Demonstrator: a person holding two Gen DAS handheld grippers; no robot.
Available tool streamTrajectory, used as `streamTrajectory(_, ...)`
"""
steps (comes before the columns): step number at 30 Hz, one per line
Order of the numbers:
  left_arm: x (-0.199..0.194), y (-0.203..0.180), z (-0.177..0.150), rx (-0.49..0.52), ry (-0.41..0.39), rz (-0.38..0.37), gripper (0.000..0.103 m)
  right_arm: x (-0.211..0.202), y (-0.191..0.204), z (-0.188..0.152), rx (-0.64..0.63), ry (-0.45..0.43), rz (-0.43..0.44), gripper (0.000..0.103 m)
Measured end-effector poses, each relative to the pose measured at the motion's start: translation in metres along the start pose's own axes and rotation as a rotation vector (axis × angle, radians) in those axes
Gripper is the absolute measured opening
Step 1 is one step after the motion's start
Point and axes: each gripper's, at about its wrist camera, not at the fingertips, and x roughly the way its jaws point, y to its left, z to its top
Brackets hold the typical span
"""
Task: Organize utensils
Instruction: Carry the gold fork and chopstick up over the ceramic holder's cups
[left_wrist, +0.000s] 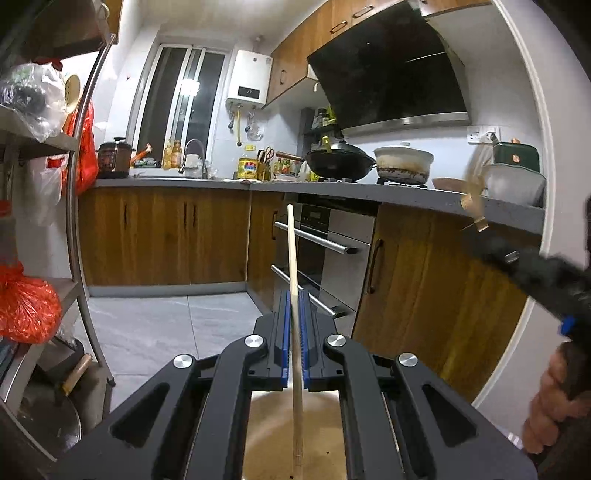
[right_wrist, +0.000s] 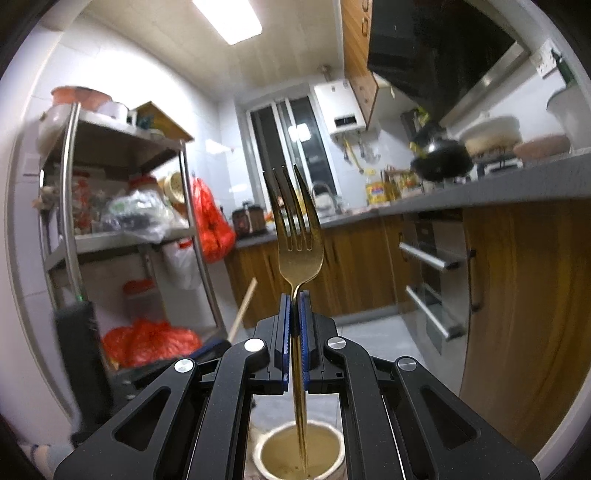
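- Gold-toned fork (right_wrist: 298, 236) being pinched at the neck by the right gripper (right_wrist: 294, 295), jaws nearly shut on it, tines up, handle hanging down over a pale cup (right_wrist: 280, 441).
- Wooden chopstick (left_wrist: 293, 258) being clamped by the left gripper (left_wrist: 294, 295), jaws likewise closed hard on it, tip pointing ahead toward the oven (left_wrist: 325, 251), tail end trailing over a tan container (left_wrist: 273, 435) below.
- Judging the step: carrying both utensils to a holder, probably at the point of dropping in.
- Next, likely needing each handle lined up over the cup mouth, lowering, then easing the jaws apart one side at a time.
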Motion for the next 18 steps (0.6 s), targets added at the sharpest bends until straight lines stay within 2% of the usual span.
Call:
streamTrajectory(7,-0.03,-0.002,-0.022,0.01,0.009,0.011,0.004,0.02,-0.006,-0.023,0.001,0.144,-0.013,0.006)
streamTrajectory(10,-0.04,0.003,-0.026,-0.023,0.016,0.02,0.004,0.026,-0.008,-0.033,0.003,0.193,-0.028,0.006)
streamTrajectory(18,-0.041,0.001,-0.036,0.015,0.031,0.06,0.004,0.03,-0.012,-0.045,0.013,0.239,-0.053,0.006)
